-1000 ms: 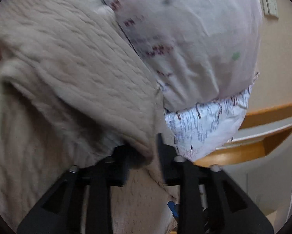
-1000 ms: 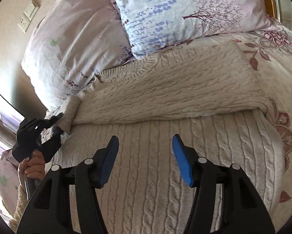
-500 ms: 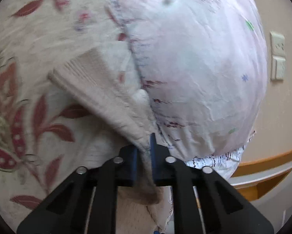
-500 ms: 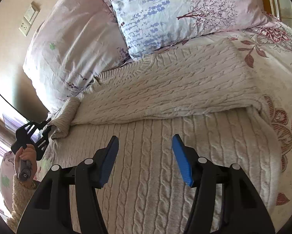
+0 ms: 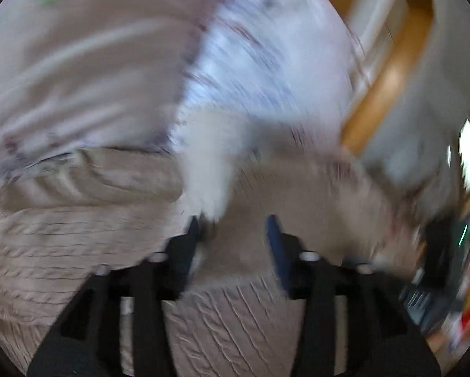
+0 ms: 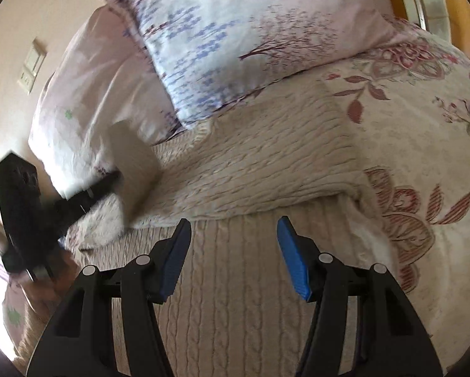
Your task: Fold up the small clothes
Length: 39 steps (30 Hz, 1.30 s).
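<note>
A cream cable-knit sweater (image 6: pixel 260 169) lies on the bed, its upper part folded over the lower. My right gripper (image 6: pixel 233 245) is open and empty, hovering over the sweater's lower part. My left gripper (image 5: pixel 231 235) has its jaws apart in a blurred view; the sleeve (image 5: pixel 208 169) hangs loose just above its left finger. In the right wrist view the left gripper (image 6: pixel 87 194) is at the left, with the sleeve (image 6: pixel 131 160) in the air beside it. The sweater body (image 5: pixel 71 220) fills the lower left wrist view.
Two pillows, one pale pink (image 6: pixel 87 88) and one with blue flowers (image 6: pixel 235 31), lie against the sweater's far side. A floral bedspread (image 6: pixel 423 157) extends right. A wooden headboard (image 5: pixel 389 75) and a wall switch (image 6: pixel 32 66) are behind.
My left gripper swung round toward the sweater body and its jaws opened, letting go of the sleeve, which now flips in the air. The right gripper moved slightly nearer the fold, still open.
</note>
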Each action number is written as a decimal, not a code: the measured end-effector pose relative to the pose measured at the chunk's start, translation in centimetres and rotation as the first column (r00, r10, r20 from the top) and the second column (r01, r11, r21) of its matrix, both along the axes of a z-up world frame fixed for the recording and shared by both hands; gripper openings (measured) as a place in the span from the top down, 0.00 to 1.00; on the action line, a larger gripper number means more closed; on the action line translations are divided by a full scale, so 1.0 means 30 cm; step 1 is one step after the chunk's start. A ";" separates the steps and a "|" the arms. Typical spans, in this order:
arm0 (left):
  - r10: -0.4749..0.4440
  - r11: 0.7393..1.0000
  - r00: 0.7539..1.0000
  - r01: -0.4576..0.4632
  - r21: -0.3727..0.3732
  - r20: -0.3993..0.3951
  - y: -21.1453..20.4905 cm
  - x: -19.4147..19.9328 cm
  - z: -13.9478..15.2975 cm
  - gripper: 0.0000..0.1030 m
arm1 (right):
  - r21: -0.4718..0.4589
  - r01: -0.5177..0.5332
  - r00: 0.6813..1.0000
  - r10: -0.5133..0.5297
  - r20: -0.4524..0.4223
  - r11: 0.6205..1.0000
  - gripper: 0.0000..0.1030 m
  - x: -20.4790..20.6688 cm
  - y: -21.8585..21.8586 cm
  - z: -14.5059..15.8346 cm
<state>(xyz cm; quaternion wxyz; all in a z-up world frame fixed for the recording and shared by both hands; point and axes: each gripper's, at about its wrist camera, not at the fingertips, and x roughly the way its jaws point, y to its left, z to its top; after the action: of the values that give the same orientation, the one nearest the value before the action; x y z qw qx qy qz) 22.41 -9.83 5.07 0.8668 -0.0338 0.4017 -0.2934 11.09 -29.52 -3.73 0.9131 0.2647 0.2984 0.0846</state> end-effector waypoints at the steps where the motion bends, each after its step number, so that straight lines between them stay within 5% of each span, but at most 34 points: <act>1: -0.023 1.000 1.000 0.023 0.005 0.000 -0.009 -0.017 -0.009 0.46 | 0.010 -0.004 1.000 0.004 0.001 1.000 0.43 0.003 -0.009 0.005; 5: -0.034 0.999 0.998 0.032 0.038 0.051 0.061 -0.095 0.020 0.32 | 0.029 -0.053 0.998 0.052 0.017 0.998 0.49 0.024 -0.015 0.046; 9: 0.095 0.989 0.992 -0.104 0.103 0.087 0.277 -0.193 0.030 0.31 | 0.069 -0.110 0.994 0.110 0.008 0.992 0.53 0.094 0.002 0.082; 13: 0.278 0.937 0.957 -0.289 0.195 0.083 0.515 -0.283 -0.007 0.31 | 0.090 -0.129 0.990 0.134 -0.049 0.988 0.59 0.205 0.016 0.069; 18: 0.388 0.891 0.921 -0.387 0.237 0.042 0.692 -0.363 -0.063 0.31 | 0.092 -0.162 0.975 0.174 -0.140 0.982 0.65 0.314 0.084 0.008; 20: 0.399 0.891 0.917 -0.392 0.230 0.019 0.717 -0.375 -0.082 0.31 | 0.065 -0.173 0.974 0.180 -0.138 0.983 0.67 0.319 0.116 0.000; 23: 0.409 0.889 0.913 -0.397 0.228 -0.007 0.736 -0.376 -0.113 0.31 | 0.032 -0.192 0.973 0.194 -0.124 0.981 0.90 0.323 0.151 -0.003; 31: 0.395 0.897 0.918 -0.378 0.230 -0.032 0.714 -0.379 -0.158 0.31 | -0.124 -0.031 0.994 0.044 0.104 0.992 0.91 0.211 0.121 0.165; 36: 0.392 0.898 0.919 -0.377 0.226 -0.024 0.712 -0.385 -0.161 0.31 | -0.138 0.009 0.995 -0.022 -0.096 0.990 0.91 0.287 0.064 0.024; 39: 0.392 0.904 0.919 -0.378 0.201 -0.031 0.718 -0.393 -0.159 0.31 | -0.119 0.018 0.996 -0.029 -0.089 0.993 0.91 0.278 0.052 0.002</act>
<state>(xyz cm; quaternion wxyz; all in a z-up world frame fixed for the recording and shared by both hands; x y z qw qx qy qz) 10.62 11.73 0.30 0.8921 -0.0394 0.4439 -0.0750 19.42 -27.95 -3.68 0.9137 0.2171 0.3407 0.0440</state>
